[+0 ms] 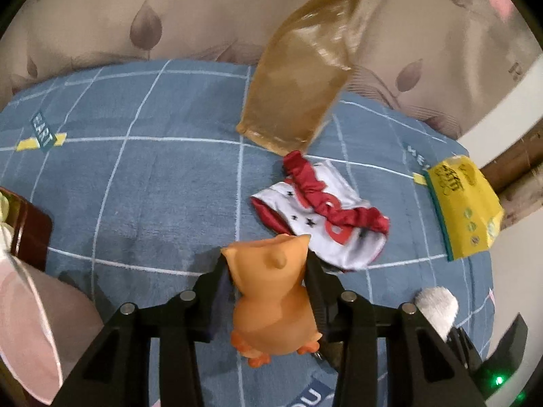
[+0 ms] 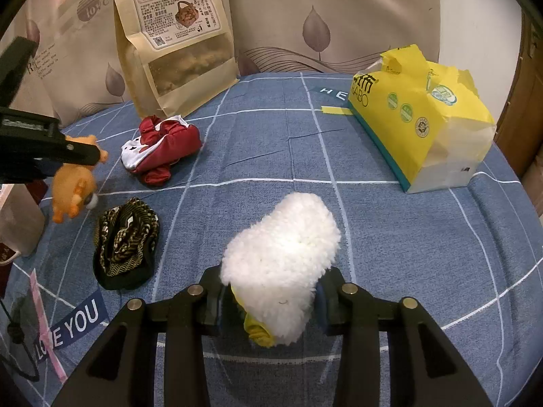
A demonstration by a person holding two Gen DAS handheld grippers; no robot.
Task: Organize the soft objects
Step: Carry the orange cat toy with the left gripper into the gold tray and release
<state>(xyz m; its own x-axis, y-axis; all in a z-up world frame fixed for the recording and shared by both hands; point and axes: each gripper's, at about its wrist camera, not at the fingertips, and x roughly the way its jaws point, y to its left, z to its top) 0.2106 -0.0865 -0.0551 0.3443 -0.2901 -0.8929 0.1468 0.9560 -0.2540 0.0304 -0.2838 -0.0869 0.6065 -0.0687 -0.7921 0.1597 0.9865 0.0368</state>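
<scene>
We are working over a bed covered with a blue blanket (image 2: 390, 237) crossed by thin white grid lines and small printed labels. Along its far edge stands a beige leaf-patterned headboard or cushion (image 2: 322, 17), and a kraft snack bag (image 2: 176, 40) with a clear window leans upright against it. At the right far corner lies a yellow tissue pack (image 2: 417, 115), torn open at the top, near the blanket's edge. The widest bare stretch of blanket lies in the middle and to the right, between the tissue pack and our right tool. At the left edge, the left wrist view shows a dark red box (image 1: 30, 227) and something pale pink beside it.

Our left gripper (image 1: 268, 264) is closed on an orange plush toy (image 1: 271, 298), squeezed between both fingers with its little feet hanging toward the camera. It is held above the blanket, just in front of a crumpled red and white garment (image 1: 325, 210).

Our right gripper (image 2: 271, 291) clamps a fluffy white plush (image 2: 285, 257) with a yellow part tucked at its base; the plush sticks forward past the fingertips.

To its left, a black and gold patterned fabric item (image 2: 125, 240) lies bunched on the blanket, near the red and white garment but not touching it.
</scene>
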